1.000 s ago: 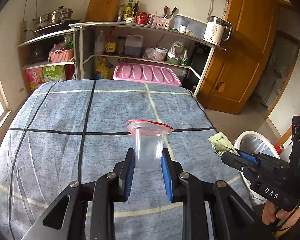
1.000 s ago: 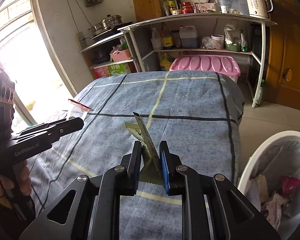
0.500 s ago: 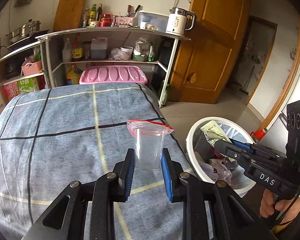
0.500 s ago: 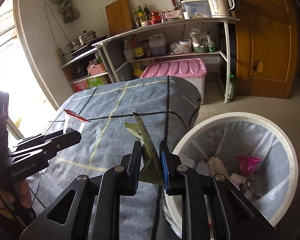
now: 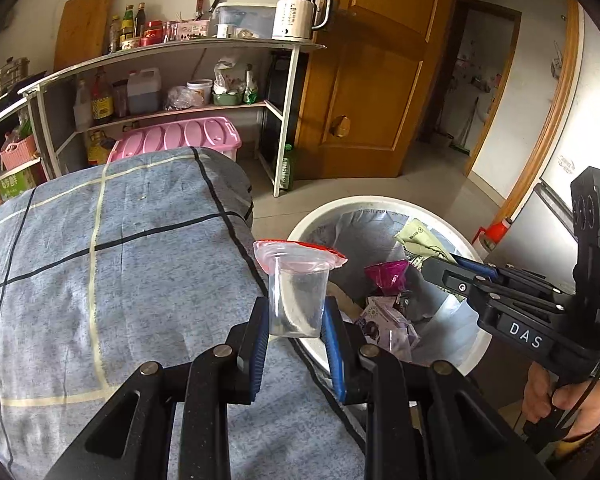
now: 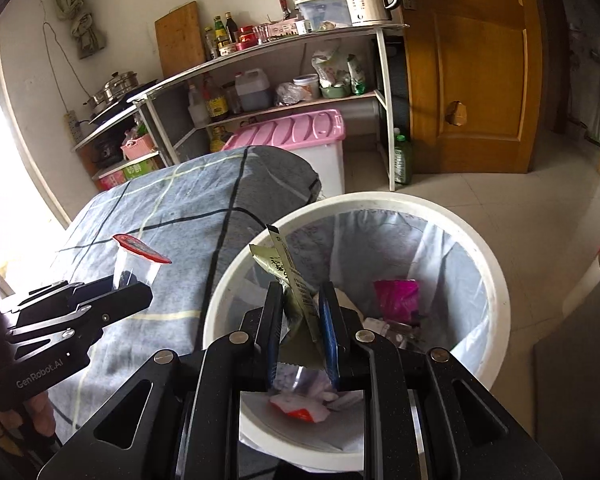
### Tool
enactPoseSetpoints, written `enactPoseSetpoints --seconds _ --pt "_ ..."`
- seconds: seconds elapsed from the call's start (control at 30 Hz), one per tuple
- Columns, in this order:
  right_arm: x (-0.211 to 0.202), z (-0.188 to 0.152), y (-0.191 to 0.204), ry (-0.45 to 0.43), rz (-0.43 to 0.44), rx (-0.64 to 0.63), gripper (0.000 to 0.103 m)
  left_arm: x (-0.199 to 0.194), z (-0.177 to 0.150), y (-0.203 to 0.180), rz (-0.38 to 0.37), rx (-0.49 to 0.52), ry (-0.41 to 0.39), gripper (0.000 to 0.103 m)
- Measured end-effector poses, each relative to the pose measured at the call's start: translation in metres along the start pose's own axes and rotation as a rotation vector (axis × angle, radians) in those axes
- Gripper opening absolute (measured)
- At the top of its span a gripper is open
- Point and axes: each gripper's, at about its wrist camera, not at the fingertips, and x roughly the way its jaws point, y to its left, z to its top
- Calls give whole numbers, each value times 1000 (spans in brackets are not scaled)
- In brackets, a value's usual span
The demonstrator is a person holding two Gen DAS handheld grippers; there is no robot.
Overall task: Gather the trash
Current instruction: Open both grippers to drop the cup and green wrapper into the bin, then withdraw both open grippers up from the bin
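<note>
My left gripper is shut on a clear plastic cup with a peeled red-edged lid, held over the table's right edge beside the white bin. In the right wrist view that cup sits at the left in the left gripper. My right gripper is shut on an olive-green sachet wrapper and hangs over the white trash bin, which has a plastic liner and several wrappers inside. From the left wrist view the wrapper sticks out of the right gripper above the bin's opening.
A table under a grey-blue checked cloth fills the left. Behind it stand a shelf rack with bottles and a kettle, a pink-lidded storage box and a wooden door. Tiled floor lies right of the bin.
Both grippers have swung right from above the table to the bin, each keeping its item. The wrapper now hangs over the bin's opening and the cup has reached the table's edge.
</note>
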Motion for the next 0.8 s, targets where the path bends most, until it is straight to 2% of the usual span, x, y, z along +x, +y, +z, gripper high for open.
enactPoseSetpoints --seconds 0.23,0.5,0.6,0.67,0.8 --pt "6 -5 -21 21 -85 10 19 22 -6 -25 -21 32 43 27" --pt "12 -10 -34 45 -127 34 23 39 -10 -34 -14 46 75 27" --pt "10 -12 -35 43 -122 41 35 40 -11 -36 -10 51 75 35" --pt "9 -13 -34 43 -118 44 35 39 -12 -36 -10 54 68 44" --pt "1 -15 -30 21 -124 46 35 34 -13 -36 -9 50 55 44"
